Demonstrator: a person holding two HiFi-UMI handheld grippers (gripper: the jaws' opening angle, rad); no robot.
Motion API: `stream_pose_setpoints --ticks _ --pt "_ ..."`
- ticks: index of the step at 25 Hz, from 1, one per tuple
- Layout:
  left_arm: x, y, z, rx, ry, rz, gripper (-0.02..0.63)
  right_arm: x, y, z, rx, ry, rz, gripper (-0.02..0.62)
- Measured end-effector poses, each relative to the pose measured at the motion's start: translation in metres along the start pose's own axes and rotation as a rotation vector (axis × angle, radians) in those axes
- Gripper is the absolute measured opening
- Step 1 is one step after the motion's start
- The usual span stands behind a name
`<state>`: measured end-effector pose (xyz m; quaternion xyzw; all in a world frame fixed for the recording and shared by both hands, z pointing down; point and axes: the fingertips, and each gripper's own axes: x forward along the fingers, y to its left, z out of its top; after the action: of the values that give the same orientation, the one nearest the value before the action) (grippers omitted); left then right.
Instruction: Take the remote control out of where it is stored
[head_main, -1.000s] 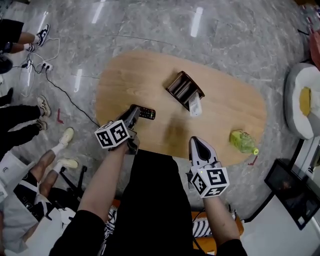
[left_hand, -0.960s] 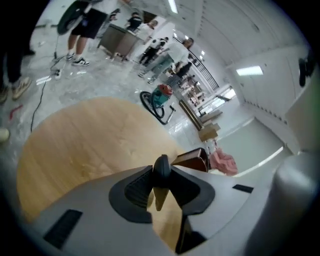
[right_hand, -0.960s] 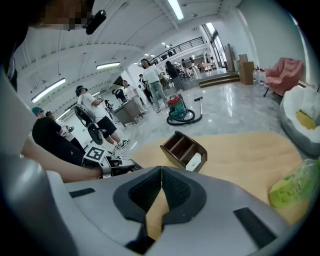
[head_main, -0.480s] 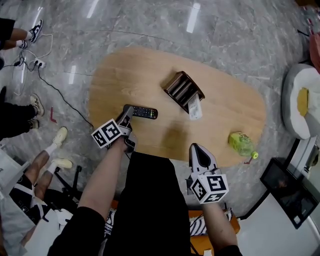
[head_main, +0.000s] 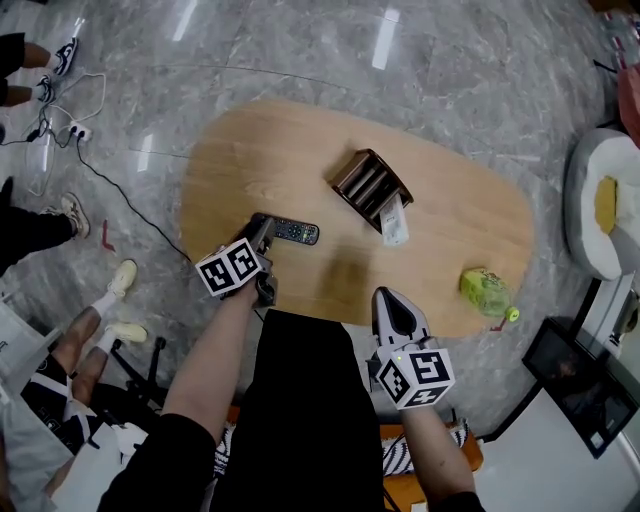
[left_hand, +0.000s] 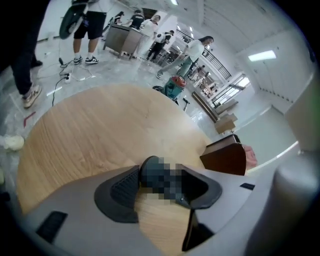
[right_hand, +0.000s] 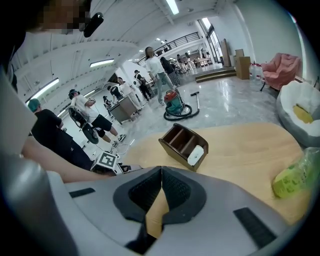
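Note:
The black remote control (head_main: 291, 231) lies flat on the oval wooden table (head_main: 250, 160), left of the middle. My left gripper (head_main: 263, 229) is at its near end. Its jaws have just been opening and stand apart, with the remote's end (left_hand: 160, 176) between the pads, not squeezed. The dark wooden holder (head_main: 369, 184) stands at the table's middle with a white remote (head_main: 394, 221) leaning out of it. My right gripper (head_main: 393, 304) hovers at the table's near edge, shut and empty; in its own view the right gripper (right_hand: 160, 192) points at the holder (right_hand: 182, 144).
A green crumpled bag (head_main: 487, 287) sits at the table's right front. A white seat with a yellow cushion (head_main: 605, 205) stands right of the table. People's legs and a power cable (head_main: 110, 175) are on the floor to the left.
The left gripper sank with the black remote down to the tabletop and its jaws spread apart. The right gripper stayed put.

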<state>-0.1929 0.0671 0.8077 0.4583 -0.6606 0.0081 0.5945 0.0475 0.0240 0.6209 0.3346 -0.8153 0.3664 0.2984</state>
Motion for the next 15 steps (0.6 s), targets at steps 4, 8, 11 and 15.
stream_pose_setpoints --ticks 4,8,11,15 --pt "-0.006 0.002 0.003 0.012 0.015 0.015 0.238 -0.002 -0.004 0.004 0.003 -0.012 -0.021 0.006" --pt "-0.029 -0.027 0.023 0.008 -0.029 -0.052 0.236 -0.015 -0.006 0.019 0.002 -0.051 -0.038 0.006" --pt "-0.049 -0.057 0.042 0.084 -0.063 -0.087 0.236 -0.027 -0.002 0.04 0.001 -0.101 -0.044 0.006" --pt "-0.092 -0.099 0.073 0.179 -0.125 -0.128 0.235 -0.049 0.013 0.075 -0.023 -0.166 -0.025 0.006"
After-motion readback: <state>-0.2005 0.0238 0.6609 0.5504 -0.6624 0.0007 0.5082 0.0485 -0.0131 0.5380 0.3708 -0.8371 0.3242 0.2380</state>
